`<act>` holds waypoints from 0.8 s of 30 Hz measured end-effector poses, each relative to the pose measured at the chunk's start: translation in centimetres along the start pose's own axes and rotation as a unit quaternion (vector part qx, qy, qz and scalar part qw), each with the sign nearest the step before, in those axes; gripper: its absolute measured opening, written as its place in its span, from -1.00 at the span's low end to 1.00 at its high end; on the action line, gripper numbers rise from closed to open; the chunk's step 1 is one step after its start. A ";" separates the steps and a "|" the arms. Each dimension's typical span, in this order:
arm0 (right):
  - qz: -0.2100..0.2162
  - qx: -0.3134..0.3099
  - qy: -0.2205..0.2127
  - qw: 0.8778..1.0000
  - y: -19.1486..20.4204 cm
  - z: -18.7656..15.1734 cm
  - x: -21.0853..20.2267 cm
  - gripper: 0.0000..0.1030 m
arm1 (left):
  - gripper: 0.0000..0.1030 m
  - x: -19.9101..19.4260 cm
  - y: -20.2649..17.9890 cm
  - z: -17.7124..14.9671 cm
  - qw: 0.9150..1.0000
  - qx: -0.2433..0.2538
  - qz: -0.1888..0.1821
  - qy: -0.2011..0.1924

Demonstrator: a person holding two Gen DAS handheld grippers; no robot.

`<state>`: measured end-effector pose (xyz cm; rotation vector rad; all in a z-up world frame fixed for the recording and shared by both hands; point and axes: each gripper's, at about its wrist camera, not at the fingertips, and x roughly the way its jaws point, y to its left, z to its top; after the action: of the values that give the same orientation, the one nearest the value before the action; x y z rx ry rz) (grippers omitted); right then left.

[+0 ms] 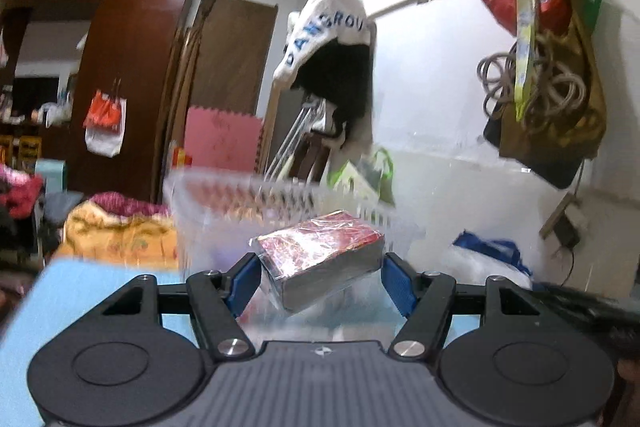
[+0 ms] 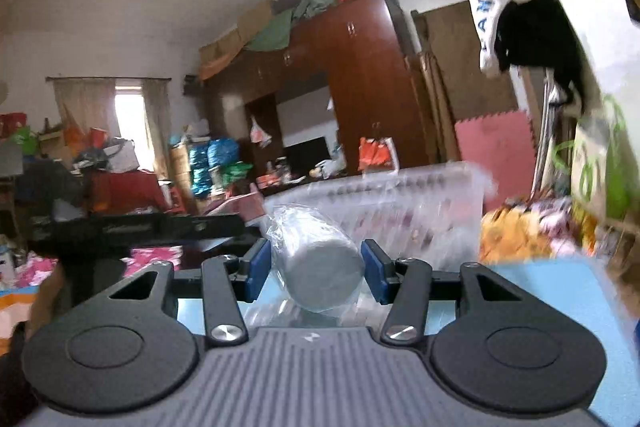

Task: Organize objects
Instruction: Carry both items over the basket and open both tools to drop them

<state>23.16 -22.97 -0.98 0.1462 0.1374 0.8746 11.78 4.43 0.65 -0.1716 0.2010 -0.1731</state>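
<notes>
Blue-padded fingers of the left gripper (image 1: 320,277) clamp one rectangular box (image 1: 320,259), red-patterned on top, grey-sided, wrapped in shiny film and tilted. Behind it stands one translucent slotted plastic basket (image 1: 224,195) on a light blue surface (image 1: 80,291). Across on the right gripper (image 2: 316,269), both pads press one grey cylinder (image 2: 320,271) in crinkled clear plastic, held before that basket (image 2: 420,195).
</notes>
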 end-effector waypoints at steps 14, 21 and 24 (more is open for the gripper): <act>-0.076 -0.054 0.112 0.989 -0.5 6.8 13.8 0.04 | 0.35 11.8 4.3 5.9 0.988 -0.070 0.074 0.118; -0.080 -0.073 0.122 0.987 -0.4 6.1 14.0 0.53 | 0.45 12.9 4.5 6.0 0.986 -0.043 0.093 0.129; -0.080 -0.068 0.098 0.990 -0.5 6.4 11.9 0.77 | 0.48 11.7 3.7 5.9 0.989 -0.030 0.082 0.123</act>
<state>32.18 -14.58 4.51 -0.0786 0.2692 0.7349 24.90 6.72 3.51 -0.1921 0.4646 -0.0232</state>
